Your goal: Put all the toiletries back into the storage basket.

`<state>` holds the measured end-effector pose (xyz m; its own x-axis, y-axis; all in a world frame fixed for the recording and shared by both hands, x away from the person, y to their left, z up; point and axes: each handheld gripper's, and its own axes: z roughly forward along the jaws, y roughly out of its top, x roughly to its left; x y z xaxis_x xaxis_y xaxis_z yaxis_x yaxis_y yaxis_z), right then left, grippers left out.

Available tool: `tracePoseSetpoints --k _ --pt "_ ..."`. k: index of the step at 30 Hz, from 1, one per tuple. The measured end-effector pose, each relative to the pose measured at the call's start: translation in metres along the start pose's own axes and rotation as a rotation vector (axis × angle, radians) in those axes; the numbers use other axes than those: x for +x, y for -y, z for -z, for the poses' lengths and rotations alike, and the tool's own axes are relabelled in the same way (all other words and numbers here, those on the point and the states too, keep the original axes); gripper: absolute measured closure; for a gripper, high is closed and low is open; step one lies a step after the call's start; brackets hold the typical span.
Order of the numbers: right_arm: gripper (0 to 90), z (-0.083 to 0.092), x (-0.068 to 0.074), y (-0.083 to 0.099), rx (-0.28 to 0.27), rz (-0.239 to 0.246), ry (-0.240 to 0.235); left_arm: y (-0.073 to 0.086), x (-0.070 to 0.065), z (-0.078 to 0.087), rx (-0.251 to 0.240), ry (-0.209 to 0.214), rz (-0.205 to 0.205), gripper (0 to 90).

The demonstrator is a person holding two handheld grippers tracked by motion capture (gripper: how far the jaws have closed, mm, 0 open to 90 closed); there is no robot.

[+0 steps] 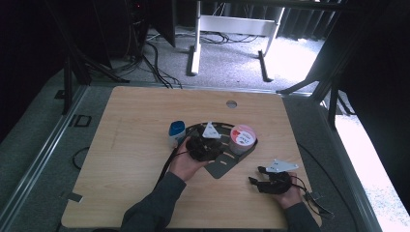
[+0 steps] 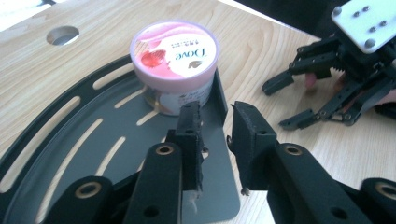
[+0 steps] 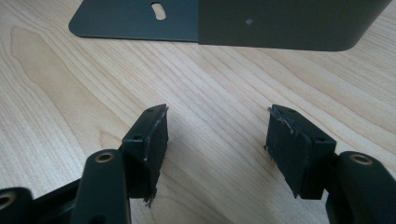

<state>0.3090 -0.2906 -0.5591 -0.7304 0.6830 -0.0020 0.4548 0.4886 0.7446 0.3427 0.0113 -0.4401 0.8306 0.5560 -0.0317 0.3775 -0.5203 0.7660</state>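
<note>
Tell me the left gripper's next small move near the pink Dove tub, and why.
Probably ease the left gripper forward and open it wider. Its jaws stand narrow and empty over the dark slotted tray, just short of the pink Dove tub, which looks wider than their gap. The right gripper rests open over bare table.

The table (image 2: 289, 51) is showing pale, matt wood grain. The slotted tray (image 2: 84, 154) is looking like dark, smooth, matt metal, while the ice-cream tub (image 2: 173, 60) is wearing a glossy pink lid. The claw pads (image 3: 148, 144) are looking black, rubbery and frayed.
</note>
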Motion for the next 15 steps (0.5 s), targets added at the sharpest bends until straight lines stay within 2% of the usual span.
tracePoseSetpoints --k 10,15 --pt "37.9 0.000 0.000 0.000 0.000 0.002 -0.001 0.001 0.010 0.015 -0.028 -0.028 0.021 88.7" --pt "37.9 0.000 0.000 0.000 0.000 0.002 -0.001 0.002 0.014 0.020 -0.039 -0.043 0.032 89.6"
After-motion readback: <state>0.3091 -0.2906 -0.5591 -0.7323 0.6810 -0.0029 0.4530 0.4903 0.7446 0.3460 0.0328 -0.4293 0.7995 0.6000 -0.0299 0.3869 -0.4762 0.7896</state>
